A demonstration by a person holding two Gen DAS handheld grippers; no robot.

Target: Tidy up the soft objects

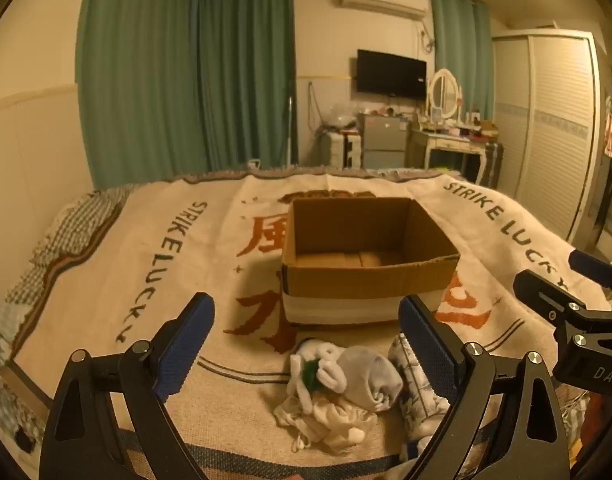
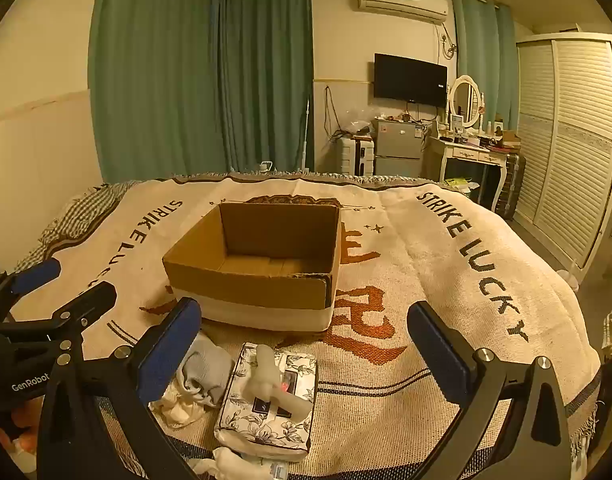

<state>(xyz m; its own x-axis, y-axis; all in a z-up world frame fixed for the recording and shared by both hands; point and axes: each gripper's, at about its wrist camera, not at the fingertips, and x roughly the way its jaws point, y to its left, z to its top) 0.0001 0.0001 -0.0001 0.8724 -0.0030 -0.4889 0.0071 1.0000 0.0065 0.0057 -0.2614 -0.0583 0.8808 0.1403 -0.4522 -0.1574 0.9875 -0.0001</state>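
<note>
An open, empty cardboard box stands on the bed blanket; it also shows in the right wrist view. In front of it lies a small pile: a grey rolled sock, white socks with a green patch, crumpled cream cloth and a floral tissue pack with a tissue sticking out. My left gripper is open above the pile, empty. My right gripper is open above the tissue pack, empty; it also shows in the left wrist view.
The blanket printed "STRIKE LUCKY" covers the bed. Beyond the far edge are green curtains, a wall TV, a small fridge, a dressing table and a white wardrobe. The bed drops off at right.
</note>
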